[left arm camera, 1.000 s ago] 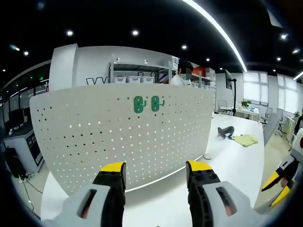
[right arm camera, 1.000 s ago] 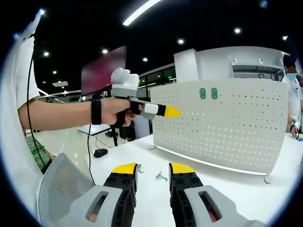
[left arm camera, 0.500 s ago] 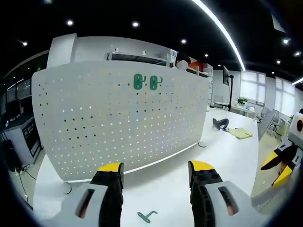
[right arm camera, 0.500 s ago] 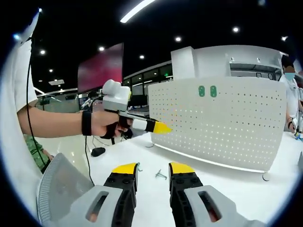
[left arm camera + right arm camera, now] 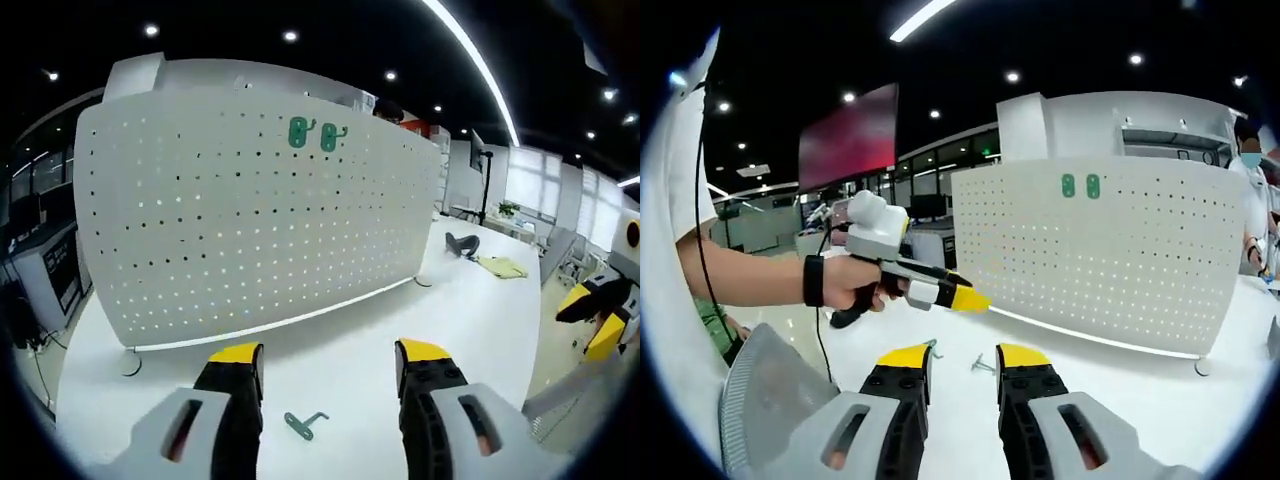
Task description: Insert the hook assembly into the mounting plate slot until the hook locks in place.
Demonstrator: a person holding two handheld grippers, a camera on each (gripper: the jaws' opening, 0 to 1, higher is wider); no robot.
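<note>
The left gripper [image 5: 325,365] hung over the white table [image 5: 480,320] with its yellow-tipped jaws spread and nothing between them. The hook [image 5: 303,424] lay flat on the table just below and between those jaws, at about six o'clock in the left gripper view. The white pegboard [image 5: 250,220] stood upright beyond it, with two green hooks [image 5: 316,134] already mounted near its top edge at twelve o'clock.

The right gripper [image 5: 960,368] was also parted and empty; a second small metal hook [image 5: 982,367] lay on the table just beyond its jaws.

As I judged it, the risk was a poor pick: the hook is thin and flat, so closing jaws might skid it across the smooth table or pinch it crooked, and a crooked hook would jam at the slot instead of locking.

I could read no writing or brand anywhere.
</note>
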